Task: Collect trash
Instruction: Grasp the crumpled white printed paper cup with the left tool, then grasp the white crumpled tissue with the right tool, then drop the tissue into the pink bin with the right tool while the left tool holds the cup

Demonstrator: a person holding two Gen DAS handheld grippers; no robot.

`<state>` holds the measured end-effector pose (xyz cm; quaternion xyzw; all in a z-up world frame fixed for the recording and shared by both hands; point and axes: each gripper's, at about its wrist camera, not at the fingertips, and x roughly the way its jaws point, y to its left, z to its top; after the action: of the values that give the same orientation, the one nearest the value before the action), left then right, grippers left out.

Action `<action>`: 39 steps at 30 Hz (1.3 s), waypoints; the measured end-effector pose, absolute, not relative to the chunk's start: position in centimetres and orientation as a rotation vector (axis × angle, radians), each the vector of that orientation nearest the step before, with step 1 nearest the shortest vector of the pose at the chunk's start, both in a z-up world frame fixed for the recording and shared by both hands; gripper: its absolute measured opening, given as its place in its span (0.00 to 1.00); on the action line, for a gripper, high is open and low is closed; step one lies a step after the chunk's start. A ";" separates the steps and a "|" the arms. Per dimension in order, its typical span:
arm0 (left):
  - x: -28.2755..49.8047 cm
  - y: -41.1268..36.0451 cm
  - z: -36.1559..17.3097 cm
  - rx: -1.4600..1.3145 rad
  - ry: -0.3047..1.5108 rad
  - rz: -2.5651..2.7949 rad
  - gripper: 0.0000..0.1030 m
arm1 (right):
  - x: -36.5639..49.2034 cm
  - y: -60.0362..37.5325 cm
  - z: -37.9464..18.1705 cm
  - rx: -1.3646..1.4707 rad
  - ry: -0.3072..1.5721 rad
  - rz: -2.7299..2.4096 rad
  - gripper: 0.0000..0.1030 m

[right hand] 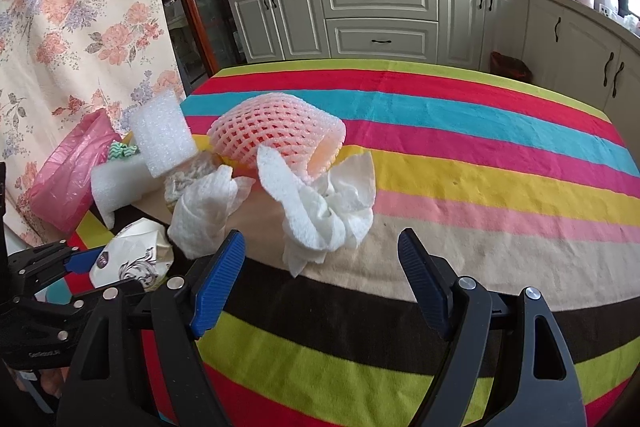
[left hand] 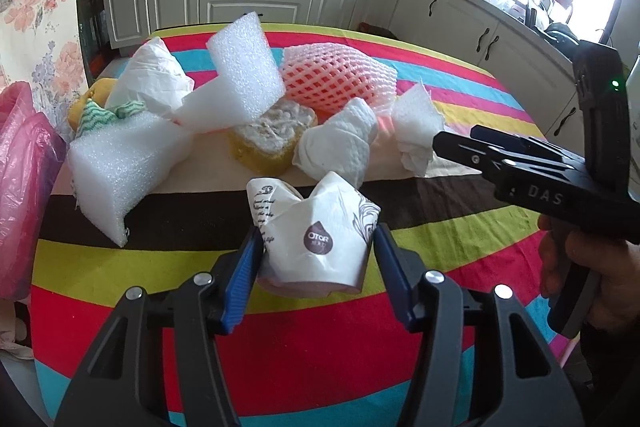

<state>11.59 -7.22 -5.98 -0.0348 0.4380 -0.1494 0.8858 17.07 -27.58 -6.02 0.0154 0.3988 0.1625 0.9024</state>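
Observation:
A crumpled white paper cup (left hand: 320, 243) with a brown logo lies on the striped tablecloth (left hand: 460, 251). My left gripper (left hand: 318, 231) is shut on it, a blue pad pressing each side. The right wrist view shows the same cup (right hand: 132, 263) at lower left with the left gripper (right hand: 80, 259) on it. My right gripper (right hand: 320, 235) stands open with nothing between its fingers. A crumpled paper towel (right hand: 324, 211) lies just ahead of it. From the left wrist view, the right gripper (left hand: 456, 143) comes in from the right, held by a hand (left hand: 580, 267).
Behind the cup lies a heap of trash: white foam pieces (left hand: 244, 67), a pink fruit net (left hand: 336, 75), a yellow peel chunk (left hand: 272, 139) and paper towels (left hand: 344, 143). A pink plastic bag (left hand: 20, 187) hangs at the table's left edge. Kitchen cabinets (right hand: 380, 15) stand beyond.

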 end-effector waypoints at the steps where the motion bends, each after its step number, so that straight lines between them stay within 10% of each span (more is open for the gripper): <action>1: 11.6 -6.7 -5.8 -0.075 0.909 -0.310 0.53 | 17.4 -27.5 -6.1 0.030 0.827 0.334 0.72; 10: 11.6 -5.4 -4.8 -0.096 0.886 -0.296 0.53 | 20.0 -26.1 -7.3 0.011 0.878 0.330 0.63; 18: 11.3 -4.8 -3.9 -0.113 0.857 -0.290 0.53 | 20.0 -26.0 -7.7 -0.003 0.897 0.332 0.34; 39: 9.9 1.8 2.1 -0.178 0.692 -0.166 0.53 | 17.5 -23.6 0.1 -0.007 0.754 0.404 0.32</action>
<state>9.94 1.85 2.12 -0.0868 0.3382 -0.0811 0.9336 17.53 -23.63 0.12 -0.0036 0.3655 0.1958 0.9100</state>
